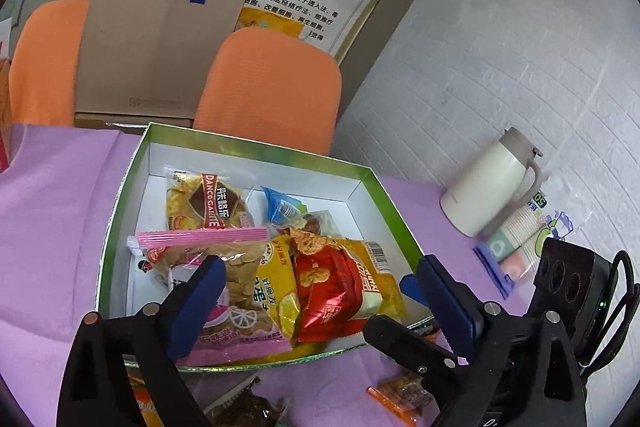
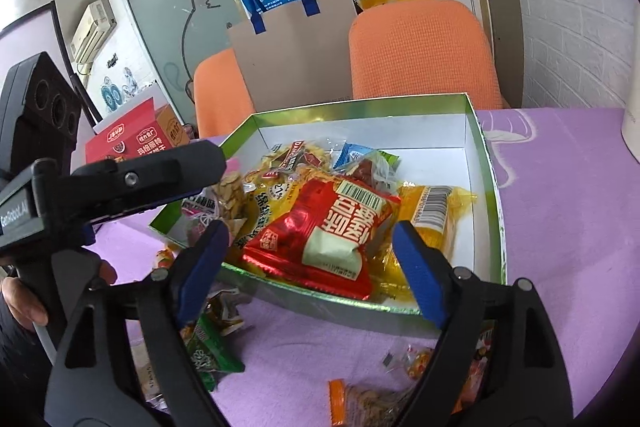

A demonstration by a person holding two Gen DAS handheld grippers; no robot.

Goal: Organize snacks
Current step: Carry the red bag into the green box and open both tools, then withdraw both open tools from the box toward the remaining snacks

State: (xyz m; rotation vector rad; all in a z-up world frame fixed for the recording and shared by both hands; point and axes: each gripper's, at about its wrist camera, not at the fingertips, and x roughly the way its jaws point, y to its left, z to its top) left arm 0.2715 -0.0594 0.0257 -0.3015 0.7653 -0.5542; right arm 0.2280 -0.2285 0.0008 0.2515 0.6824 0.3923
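box (image 1: 132, 163) on purple surface (image 1: 60, 187), part-filled, red pack (image 2: 320, 231) on top | loose packs (image 2: 360, 403) lay outside near edge | both tools (image 1: 316, 291) (image 2: 308, 263) gaped empty over it | step: between picks | next: grip a loose pack

Two handheld grippers, the left gripper (image 1: 316, 291) and the right gripper (image 2: 310, 255), each with black arms, silver pivot screws and blue finger pads (image 2: 420, 275); a black cable (image 1: 624, 311) trails beside one.
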